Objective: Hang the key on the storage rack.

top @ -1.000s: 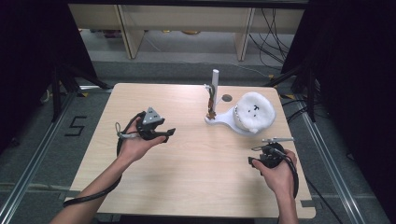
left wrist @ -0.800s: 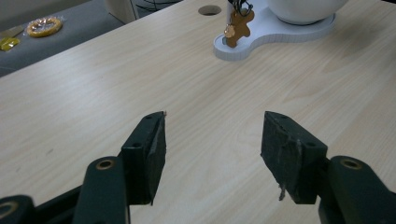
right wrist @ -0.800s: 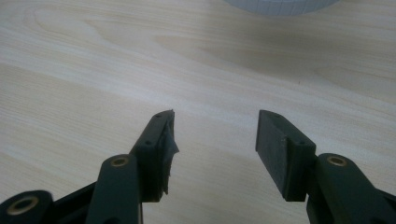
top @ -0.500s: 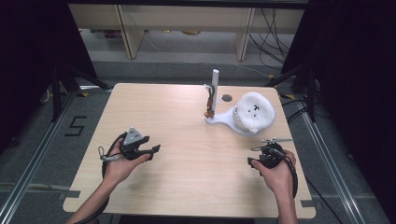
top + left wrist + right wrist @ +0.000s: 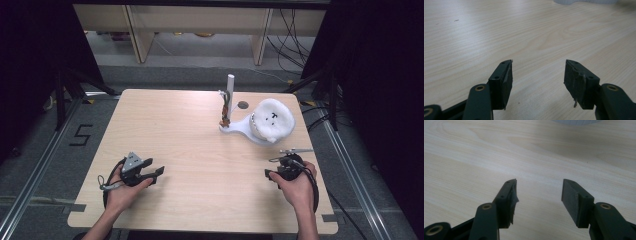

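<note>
Resting: left gripper [image 5: 159,173], jaws apart, empty, near-left on table [image 5: 190,130].
Waiting: right gripper [image 5: 270,175], jaws apart, empty, near-right.
Standing: white plush [image 5: 272,119] on stand [image 5: 235,127], far-right, likely next reached.

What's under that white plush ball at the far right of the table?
The white plush ball sits on a flat white base whose bare end carries a white upright post. The part of the base beneath the ball is covered, so anything between them cannot be seen.

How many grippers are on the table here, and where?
2. The left gripper sits at the table's near left, jaws open; the right gripper at the near right, below the white plush stand, jaws open.
</note>
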`<state>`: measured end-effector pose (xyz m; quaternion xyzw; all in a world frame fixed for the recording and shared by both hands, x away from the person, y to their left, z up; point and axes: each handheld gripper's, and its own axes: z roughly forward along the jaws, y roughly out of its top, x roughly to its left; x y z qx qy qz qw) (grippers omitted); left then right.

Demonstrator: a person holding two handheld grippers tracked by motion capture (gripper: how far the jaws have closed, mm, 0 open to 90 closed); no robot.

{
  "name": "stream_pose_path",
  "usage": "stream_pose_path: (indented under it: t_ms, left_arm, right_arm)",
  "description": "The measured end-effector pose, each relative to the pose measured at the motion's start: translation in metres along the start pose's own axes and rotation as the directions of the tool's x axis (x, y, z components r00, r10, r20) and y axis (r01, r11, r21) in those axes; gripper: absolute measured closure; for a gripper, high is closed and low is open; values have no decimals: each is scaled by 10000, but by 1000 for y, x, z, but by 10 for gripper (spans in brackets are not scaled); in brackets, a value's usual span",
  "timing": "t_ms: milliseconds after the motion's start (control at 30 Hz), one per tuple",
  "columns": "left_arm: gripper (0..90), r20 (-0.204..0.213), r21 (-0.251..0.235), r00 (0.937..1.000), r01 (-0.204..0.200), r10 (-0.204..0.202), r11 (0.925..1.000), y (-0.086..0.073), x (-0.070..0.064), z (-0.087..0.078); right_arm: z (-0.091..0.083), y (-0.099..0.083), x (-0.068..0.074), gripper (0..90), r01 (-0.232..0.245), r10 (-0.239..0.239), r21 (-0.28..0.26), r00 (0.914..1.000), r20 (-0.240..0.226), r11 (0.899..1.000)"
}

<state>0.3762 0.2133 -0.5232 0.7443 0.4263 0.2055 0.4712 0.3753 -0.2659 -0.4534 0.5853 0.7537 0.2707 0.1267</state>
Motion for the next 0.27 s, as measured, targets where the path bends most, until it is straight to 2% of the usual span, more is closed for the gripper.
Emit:
stream_pose_path:
  t_ms: [100, 233, 267]
  left_arm:
    - [392, -74, -223, 9999, -71, 70, 9997, 0, 0, -1]
    - [381, -119, -168, 9997, -193, 191, 9997, 0, -1, -1]
    - [381, -99, -164, 9997, -216, 214, 9996, 0, -1, 0]
  right_arm:
    - [-1, 0, -3, 468, 137, -136, -95, 9998, 127, 9999]
    - [-3, -1, -2, 467, -66, 68, -131, 9999, 130, 9999]
    - [-4, -1, -1, 467, -210, 209, 60, 9998, 62, 9998]
